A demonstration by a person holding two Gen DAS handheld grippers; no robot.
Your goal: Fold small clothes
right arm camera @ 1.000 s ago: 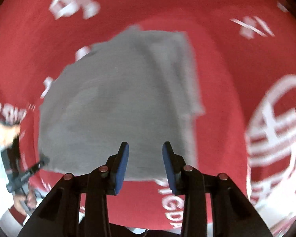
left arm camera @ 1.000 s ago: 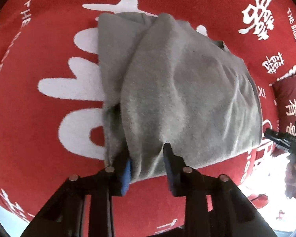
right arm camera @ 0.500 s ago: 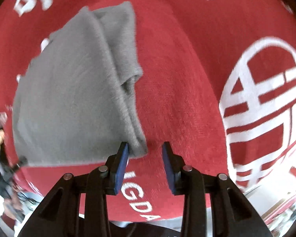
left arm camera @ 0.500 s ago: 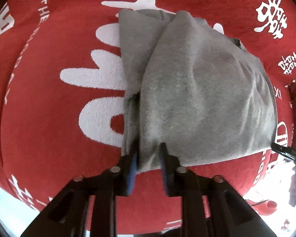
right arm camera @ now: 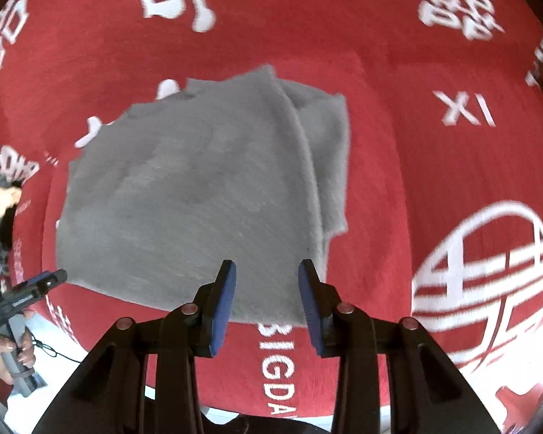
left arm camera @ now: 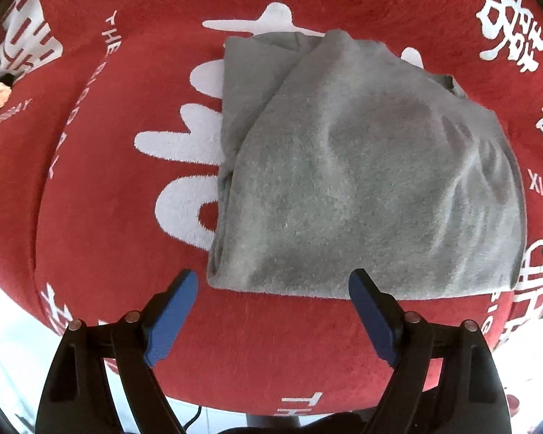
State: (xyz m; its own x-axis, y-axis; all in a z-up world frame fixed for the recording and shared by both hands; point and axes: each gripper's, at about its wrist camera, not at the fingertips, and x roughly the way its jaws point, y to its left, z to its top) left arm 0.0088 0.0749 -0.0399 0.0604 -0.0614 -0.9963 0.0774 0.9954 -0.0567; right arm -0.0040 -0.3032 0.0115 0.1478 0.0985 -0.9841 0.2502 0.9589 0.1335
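Folded grey garment point(left arm camera: 362, 188) sitting on the red cloth point(left arm camera: 101, 217), both claws off it.

Left gripper point(left arm camera: 273, 289) is spread wide with nothing in it, its blue pads point(left arm camera: 172, 311) either side of the garment's near edge, just short of the fabric. Right gripper point(right arm camera: 267, 282) has its jaws parted too, over the near edge of the garment point(right arm camera: 199, 195); the frame's a bit blurry, so I can't tell if the tips actually touch the cloth. The garment lies in layers, partly covering the white printed characters point(left arm camera: 188, 137).
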